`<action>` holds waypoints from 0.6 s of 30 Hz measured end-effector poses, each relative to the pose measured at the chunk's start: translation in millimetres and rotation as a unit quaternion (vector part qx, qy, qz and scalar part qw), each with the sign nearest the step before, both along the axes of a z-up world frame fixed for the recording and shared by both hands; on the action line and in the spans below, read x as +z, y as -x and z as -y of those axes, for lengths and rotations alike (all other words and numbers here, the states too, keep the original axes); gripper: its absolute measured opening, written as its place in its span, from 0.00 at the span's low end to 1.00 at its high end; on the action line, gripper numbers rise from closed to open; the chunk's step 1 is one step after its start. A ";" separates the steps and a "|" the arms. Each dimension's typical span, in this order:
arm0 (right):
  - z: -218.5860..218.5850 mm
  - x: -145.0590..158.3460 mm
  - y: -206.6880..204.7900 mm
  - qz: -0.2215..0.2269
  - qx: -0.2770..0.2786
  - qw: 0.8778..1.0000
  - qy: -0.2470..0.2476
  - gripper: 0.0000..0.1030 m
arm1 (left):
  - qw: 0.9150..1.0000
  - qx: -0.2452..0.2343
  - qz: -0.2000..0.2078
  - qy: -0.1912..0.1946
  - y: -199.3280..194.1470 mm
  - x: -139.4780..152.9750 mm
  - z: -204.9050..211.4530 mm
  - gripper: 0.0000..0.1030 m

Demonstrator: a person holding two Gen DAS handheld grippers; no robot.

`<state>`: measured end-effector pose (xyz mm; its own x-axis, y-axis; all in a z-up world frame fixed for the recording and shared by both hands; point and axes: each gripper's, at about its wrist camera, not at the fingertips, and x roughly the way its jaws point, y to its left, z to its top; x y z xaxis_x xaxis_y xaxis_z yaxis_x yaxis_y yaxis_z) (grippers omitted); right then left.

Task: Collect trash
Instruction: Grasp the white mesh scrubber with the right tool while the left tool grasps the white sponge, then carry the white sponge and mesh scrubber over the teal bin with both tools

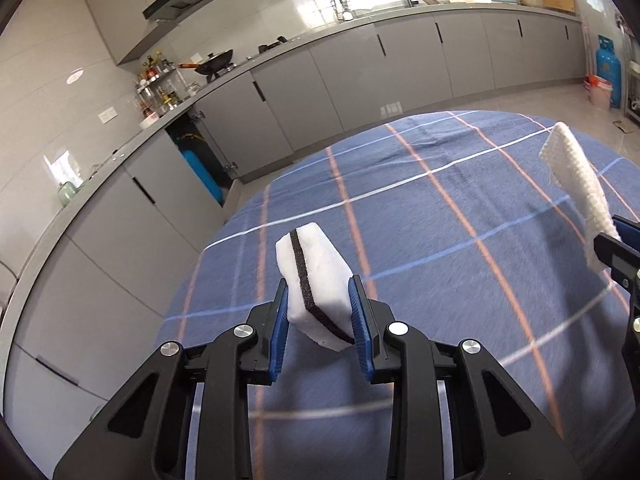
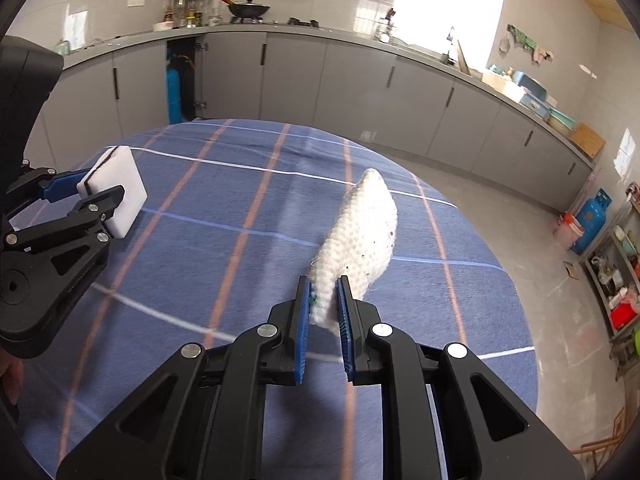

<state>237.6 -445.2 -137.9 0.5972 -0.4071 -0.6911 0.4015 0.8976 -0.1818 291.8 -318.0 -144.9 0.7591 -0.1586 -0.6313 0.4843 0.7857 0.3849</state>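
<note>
A white sponge with a dark middle layer sits tilted between the blue pads of my left gripper, which is shut on it above the table. The right wrist view shows that sponge in the left gripper at the left, clear of the tablecloth. My right gripper is shut on the lower end of a white knitted cloth pad that sticks up and forward. The cloth pad and the right gripper also show at the right edge of the left wrist view.
Under both grippers lies a round table with a blue plaid cloth. Grey kitchen cabinets run around the room, with a wok on the stove. A blue gas cylinder and a metal shelf stand at the right.
</note>
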 end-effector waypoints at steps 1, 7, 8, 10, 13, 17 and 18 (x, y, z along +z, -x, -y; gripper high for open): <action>-6.3 1.2 0.8 0.002 0.005 1.000 -0.001 0.15 | 1.000 0.005 0.003 -0.002 2.6 1.2 -7.6 0.29; -45.8 2.3 3.4 0.003 0.039 0.999 -0.007 0.15 | 1.000 0.029 0.006 0.001 13.4 7.8 -47.1 0.29; -51.9 2.6 3.4 0.003 0.044 0.999 -0.007 0.15 | 0.999 0.032 0.007 0.001 15.1 8.9 -52.5 0.29; -63.9 3.1 3.8 0.004 0.054 0.999 -0.006 0.15 | 0.999 0.039 0.009 0.001 18.4 11.3 -66.1 0.29; -80.7 5.4 3.9 0.005 0.070 0.998 -0.003 0.15 | 0.999 0.051 0.010 0.003 20.2 14.5 -84.1 0.29; -99.7 6.9 4.3 0.005 0.089 0.996 -0.007 0.15 | 0.998 0.068 0.014 0.005 25.3 16.5 -106.6 0.29; -104.5 7.0 4.6 0.004 0.094 0.996 -0.007 0.15 | 0.997 0.071 0.015 0.007 26.8 17.4 -113.1 0.29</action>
